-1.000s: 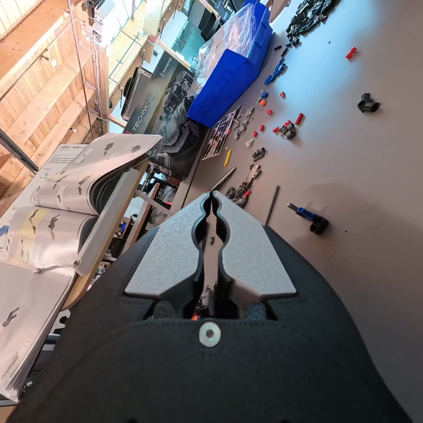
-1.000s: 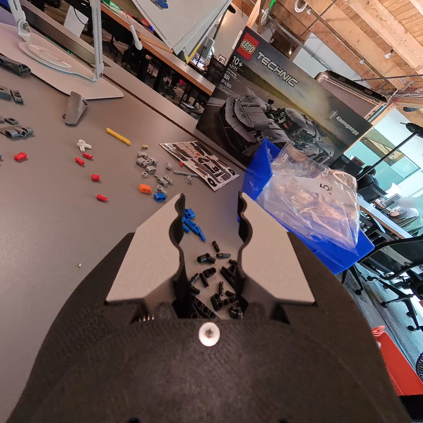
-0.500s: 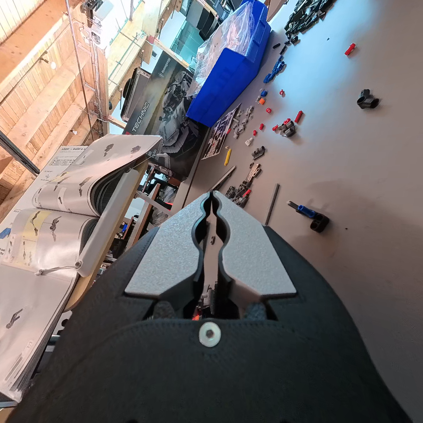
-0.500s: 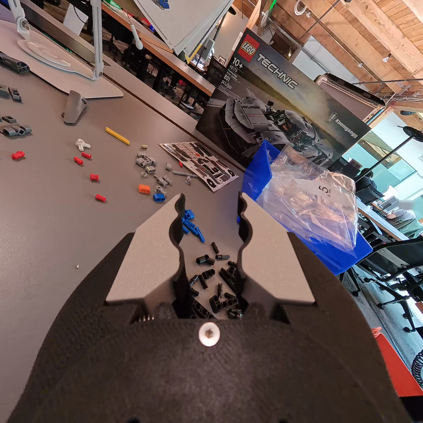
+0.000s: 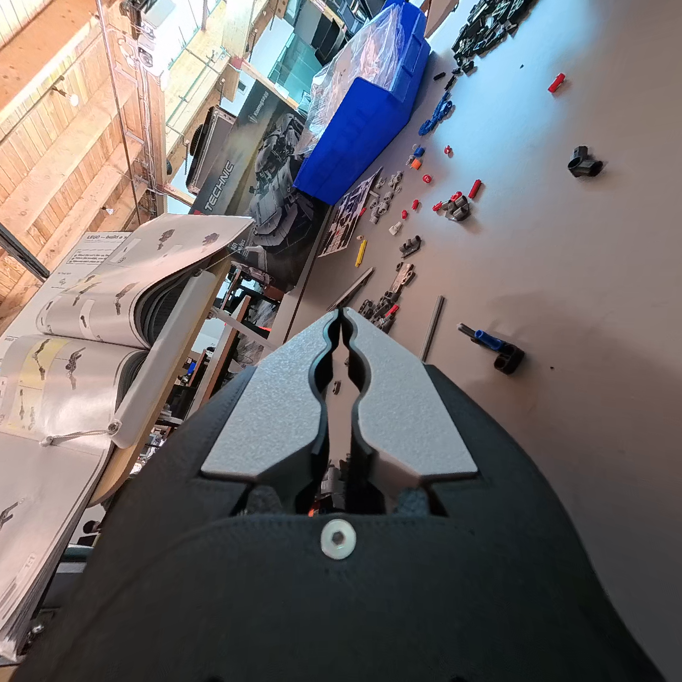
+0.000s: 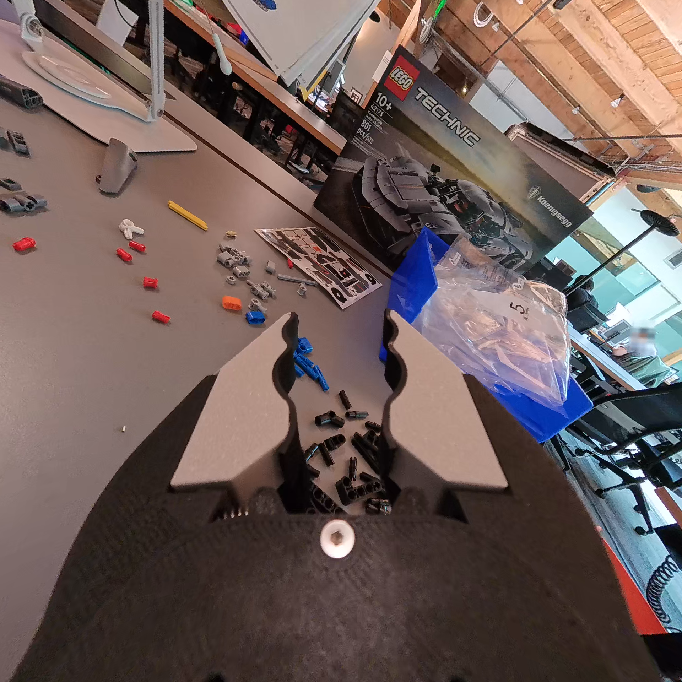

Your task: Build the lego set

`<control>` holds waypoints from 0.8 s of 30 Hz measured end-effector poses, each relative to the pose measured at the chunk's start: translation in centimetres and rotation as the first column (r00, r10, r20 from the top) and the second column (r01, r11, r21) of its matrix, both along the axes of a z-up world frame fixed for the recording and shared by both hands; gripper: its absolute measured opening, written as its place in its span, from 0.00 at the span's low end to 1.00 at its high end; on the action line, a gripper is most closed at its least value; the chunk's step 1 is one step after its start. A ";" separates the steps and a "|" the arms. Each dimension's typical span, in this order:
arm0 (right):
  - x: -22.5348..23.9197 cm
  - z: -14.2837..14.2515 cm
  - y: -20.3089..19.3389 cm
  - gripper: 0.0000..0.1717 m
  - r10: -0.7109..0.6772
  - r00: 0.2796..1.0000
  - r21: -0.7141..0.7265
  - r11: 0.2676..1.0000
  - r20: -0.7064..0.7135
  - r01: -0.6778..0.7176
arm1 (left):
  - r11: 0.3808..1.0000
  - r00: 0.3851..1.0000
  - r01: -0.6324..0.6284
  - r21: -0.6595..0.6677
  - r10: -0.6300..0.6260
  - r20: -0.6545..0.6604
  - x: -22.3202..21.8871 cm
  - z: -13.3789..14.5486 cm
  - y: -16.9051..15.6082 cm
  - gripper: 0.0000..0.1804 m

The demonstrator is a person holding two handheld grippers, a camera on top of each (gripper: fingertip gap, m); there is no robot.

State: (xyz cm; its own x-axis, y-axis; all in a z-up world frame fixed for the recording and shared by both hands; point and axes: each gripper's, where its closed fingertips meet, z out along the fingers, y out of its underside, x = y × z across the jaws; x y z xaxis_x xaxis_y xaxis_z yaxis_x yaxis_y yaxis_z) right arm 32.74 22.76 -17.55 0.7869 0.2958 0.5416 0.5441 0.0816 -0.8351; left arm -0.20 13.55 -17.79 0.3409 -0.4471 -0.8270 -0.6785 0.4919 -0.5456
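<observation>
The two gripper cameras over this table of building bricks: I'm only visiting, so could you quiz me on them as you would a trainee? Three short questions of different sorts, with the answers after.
1. True or false: the left gripper has its fingertips together with nothing between them.
2. Multiple choice: the small parts on the table seen between the open fingers of the right gripper are mostly A) red, B) black, C) yellow.
3. Fill in: the clear plastic bag lies in a ____ bin.

Key
1. True: the tips meet and hold nothing.
2. B: a scatter of black pins, with a few blue pins just beyond.
3. Blue.
</observation>
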 end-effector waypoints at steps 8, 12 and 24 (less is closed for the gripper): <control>-0.1 0.1 -0.1 0.26 0.005 1.000 0.004 1.000 -0.003 -0.005 | 1.000 1.000 -0.011 0.002 0.011 -0.005 -0.2 -0.1 0.2 0.00; -0.2 -0.1 -0.1 0.27 0.007 1.000 -0.005 1.000 0.007 -0.007 | 1.000 1.000 -0.014 0.005 0.014 -0.005 -0.2 0.0 0.2 0.00; 0.5 0.3 0.0 0.26 -0.020 1.000 0.008 1.000 -0.019 0.020 | 0.999 0.999 0.036 0.018 -0.036 -0.006 0.7 0.2 -1.1 0.00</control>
